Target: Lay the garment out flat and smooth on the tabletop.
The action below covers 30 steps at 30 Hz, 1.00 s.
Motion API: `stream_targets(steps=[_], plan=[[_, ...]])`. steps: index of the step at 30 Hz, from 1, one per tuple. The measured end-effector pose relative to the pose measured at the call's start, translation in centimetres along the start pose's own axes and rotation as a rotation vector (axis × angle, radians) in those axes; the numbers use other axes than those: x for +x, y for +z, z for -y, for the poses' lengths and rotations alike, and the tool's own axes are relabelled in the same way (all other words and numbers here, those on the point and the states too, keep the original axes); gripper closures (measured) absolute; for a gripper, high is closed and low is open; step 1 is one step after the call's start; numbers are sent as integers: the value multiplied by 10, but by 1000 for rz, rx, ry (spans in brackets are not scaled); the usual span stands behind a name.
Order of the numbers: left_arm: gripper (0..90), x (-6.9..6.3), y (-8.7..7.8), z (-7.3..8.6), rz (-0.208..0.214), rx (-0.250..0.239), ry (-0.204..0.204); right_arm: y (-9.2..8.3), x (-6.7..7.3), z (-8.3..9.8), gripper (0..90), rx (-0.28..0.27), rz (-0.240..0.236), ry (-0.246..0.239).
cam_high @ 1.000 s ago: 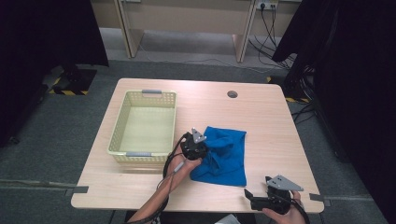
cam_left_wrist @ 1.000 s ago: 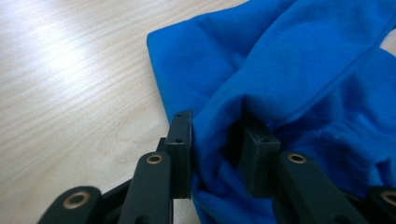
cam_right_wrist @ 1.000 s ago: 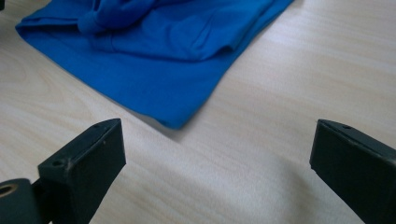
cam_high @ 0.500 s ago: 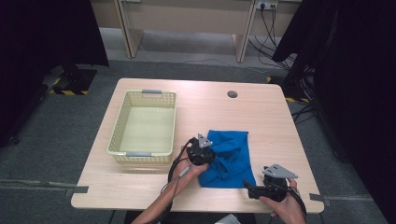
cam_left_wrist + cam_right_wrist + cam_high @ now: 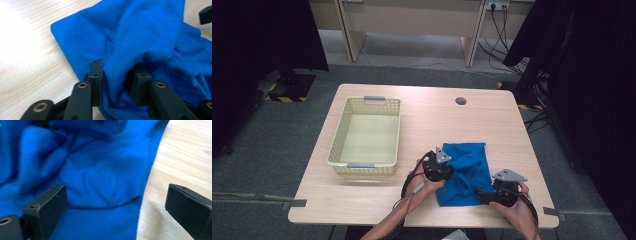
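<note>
Lower centre, the left hand-held gripper (image 5: 117, 82) pinches a fold of the blue cloth (image 5: 467, 172); the right hand-held gripper (image 5: 115, 202) is spread wide over the cloth's edge.

This looks like a lab or a recording room rather than a home. A single light wooden bench (image 5: 422, 110) with a round cable hole (image 5: 460, 101) stands on grey carpet (image 5: 272, 150), ringed by black curtains (image 5: 592, 75) on both sides. Yellow-and-black hazard tape (image 5: 287, 98) marks the floor, strips of grey tape (image 5: 294, 204) lie by the bench's near corners, and cables (image 5: 504, 35) run from a wall socket (image 5: 495, 5) behind.
</note>
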State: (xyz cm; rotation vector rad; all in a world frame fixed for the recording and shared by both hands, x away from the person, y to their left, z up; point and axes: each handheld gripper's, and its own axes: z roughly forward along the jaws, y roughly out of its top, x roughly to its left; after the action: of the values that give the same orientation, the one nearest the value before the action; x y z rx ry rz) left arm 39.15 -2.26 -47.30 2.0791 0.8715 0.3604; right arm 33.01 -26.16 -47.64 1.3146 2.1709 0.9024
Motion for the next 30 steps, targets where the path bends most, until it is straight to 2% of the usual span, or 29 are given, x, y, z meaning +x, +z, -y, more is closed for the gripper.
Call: stream_targets(steps=[4, 13, 17, 19, 23, 26, 30], plan=[[707, 5, -6, 0, -1, -19, -4, 3, -1, 0, 46, 19, 10, 1], [741, 18, -34, 3, -72, -33, 24, 1, -1, 2, 48, 30, 18, 32], [741, 26, -47, 10, -101, -33, 19, 0, -3, 3, 49, 28, 21, 27], [736, 30, -51, 15, -109, -34, 3, 0, -3, 3, 50, 28, 23, 32], [697, 35, -54, 23, -101, -23, -29, -1, -3, 4, 50, 27, 24, 33], [619, 35, -57, 25, -86, -32, -57, -1, -3, 4, 51, 27, 25, 34], [493, 31, -64, 20, -74, -56, -66, -1, -3, 4, 50, 27, 25, 36]])
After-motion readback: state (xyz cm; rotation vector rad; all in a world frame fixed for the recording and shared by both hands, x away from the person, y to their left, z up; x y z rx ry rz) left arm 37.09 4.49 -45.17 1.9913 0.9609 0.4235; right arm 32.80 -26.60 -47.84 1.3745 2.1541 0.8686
